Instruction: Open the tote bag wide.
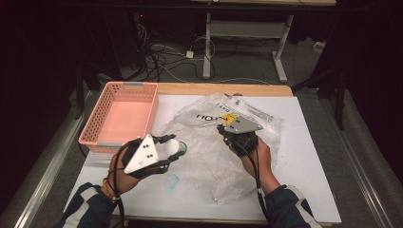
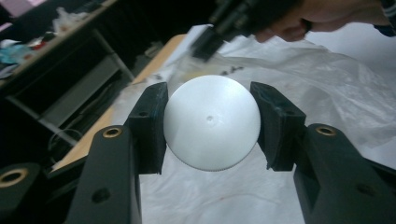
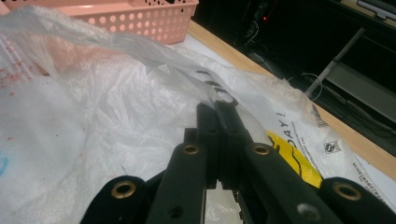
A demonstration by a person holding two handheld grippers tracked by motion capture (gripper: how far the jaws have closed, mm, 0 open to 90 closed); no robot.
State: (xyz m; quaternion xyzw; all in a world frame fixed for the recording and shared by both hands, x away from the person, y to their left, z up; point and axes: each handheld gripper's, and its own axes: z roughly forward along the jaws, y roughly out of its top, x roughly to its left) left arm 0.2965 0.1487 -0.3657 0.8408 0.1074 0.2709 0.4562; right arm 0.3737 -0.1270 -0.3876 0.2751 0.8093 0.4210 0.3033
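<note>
A white ball is held between the two jaws of the left gripper, above the near left edge of a clear plastic bag. The bag is spread crumpled over the middle of the white table. A fold of its film near the printed end is pinched by the right gripper, whose jaws are pressed together on it. A pink basket is seen just beside the bag, on its left, at the table's edge.
</note>
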